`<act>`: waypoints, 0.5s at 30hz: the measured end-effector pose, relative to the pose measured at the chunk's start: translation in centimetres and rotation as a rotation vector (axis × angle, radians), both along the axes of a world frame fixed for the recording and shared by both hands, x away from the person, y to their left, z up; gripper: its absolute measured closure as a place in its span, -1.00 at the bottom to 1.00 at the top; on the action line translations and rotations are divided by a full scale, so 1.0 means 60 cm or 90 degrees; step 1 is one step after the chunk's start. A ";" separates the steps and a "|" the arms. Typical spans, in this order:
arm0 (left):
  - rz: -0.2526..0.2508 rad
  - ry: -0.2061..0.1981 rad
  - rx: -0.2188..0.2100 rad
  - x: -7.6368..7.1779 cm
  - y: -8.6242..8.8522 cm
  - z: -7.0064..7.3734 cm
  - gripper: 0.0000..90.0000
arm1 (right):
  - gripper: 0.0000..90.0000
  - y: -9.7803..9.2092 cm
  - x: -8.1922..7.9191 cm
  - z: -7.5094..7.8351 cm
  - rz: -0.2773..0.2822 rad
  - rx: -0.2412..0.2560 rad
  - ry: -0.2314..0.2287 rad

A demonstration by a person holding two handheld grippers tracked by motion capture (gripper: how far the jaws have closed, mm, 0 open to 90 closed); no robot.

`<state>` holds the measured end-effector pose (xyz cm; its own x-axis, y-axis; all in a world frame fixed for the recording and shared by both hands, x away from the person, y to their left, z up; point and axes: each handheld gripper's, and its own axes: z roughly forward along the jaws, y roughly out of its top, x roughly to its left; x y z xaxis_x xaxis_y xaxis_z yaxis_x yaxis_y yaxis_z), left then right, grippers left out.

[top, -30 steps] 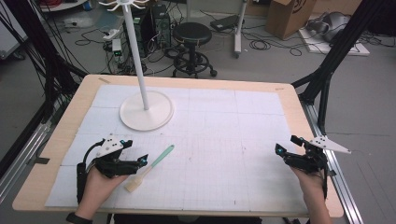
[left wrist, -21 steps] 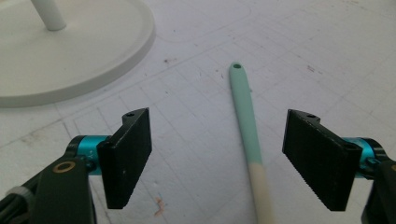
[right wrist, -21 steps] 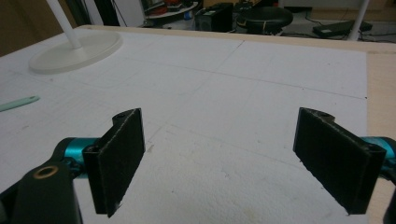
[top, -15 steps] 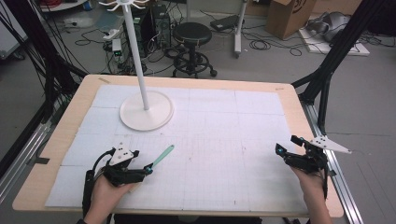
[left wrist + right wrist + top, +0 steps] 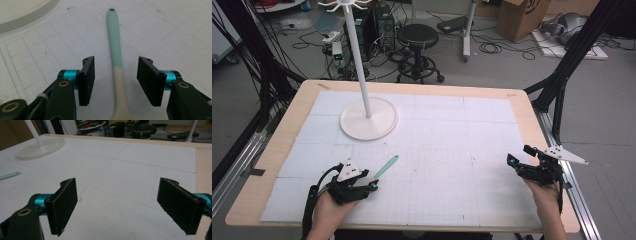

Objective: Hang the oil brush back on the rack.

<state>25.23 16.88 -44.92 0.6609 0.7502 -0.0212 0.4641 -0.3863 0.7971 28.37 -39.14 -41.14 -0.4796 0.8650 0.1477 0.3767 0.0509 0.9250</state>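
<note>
A spatula with a mint-green handle and a cream head lies flat on the white gridded mat, near the front left. My left gripper is down over its head end and open. In the left gripper view, the jaws stand either side of the spatula where green meets cream, touching nothing, and my left gripper holds nothing. My right gripper rests near the table's right edge, open and empty. The spatula's handle tip lies far off to its left.
A white stand with a round base and a tall pole rises at the back left of the mat, its base just beyond the spatula. The wooden table rim runs close beside the right hand.
My left gripper has slid right and toward the front edge, coming over the spatula's head so the jaws now straddle it. The right gripper has not moved.
</note>
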 end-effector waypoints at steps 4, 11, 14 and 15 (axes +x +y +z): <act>-0.001 0.002 0.007 0.001 -0.004 -0.002 0.21 | -0.65 -0.001 0.000 0.000 -0.001 0.001 -0.002; 0.007 0.005 0.012 -0.006 -0.005 0.000 0.39 | -0.65 -0.003 0.000 0.001 -0.001 0.000 -0.003; 0.010 0.008 0.014 -0.005 -0.006 0.000 0.43 | -0.65 -0.002 -0.001 0.001 -0.001 0.002 -0.002; 0.009 0.007 0.014 -0.004 -0.007 0.001 0.49 | -0.65 -0.001 0.000 0.001 0.000 0.001 -0.003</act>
